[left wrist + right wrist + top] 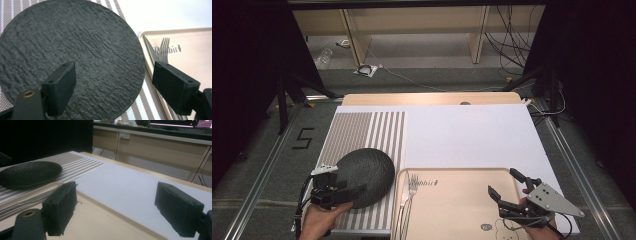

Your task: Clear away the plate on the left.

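White-covered surface (472,135), looks like table setting barely started. Left hand-held gripper (343,192) hovers spread wide over the black plate (364,175) on the striped mat (362,132), nothing grabbed yet. Right hand-held gripper (507,187), also spread, waits over the tray (462,200); fork (410,187) and knife (403,192) are untouched.

Plate (364,175) on placemat (362,135) (left of tray (462,200))
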Motion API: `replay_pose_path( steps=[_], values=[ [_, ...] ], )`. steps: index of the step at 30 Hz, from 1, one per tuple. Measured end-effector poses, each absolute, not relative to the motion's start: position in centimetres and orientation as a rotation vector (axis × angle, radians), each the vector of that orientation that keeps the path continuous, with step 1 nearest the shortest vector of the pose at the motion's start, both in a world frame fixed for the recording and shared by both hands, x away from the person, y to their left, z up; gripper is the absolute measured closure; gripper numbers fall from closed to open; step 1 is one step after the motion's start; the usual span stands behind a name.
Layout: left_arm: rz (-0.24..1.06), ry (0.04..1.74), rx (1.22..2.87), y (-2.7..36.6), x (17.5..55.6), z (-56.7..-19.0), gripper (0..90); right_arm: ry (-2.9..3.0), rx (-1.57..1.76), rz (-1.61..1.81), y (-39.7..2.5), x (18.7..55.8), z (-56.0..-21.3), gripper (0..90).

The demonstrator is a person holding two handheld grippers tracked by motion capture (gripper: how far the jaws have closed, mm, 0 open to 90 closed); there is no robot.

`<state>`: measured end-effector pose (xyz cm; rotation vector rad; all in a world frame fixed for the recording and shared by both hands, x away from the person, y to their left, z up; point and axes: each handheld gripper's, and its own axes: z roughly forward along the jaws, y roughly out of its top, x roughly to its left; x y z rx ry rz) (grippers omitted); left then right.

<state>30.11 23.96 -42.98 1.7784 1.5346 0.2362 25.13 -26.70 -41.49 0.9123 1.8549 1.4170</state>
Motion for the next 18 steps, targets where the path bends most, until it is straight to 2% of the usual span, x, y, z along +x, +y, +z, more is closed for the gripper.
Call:
replay_pose_path(
  steps=[18],
  values=[
    [0.19, 1.648, 1.657, 26.0, 29.3, -43.7, 17.7, 1.855, 0.903, 1.412, -26.5, 25.0, -41.4, 18.6]
  ],
)
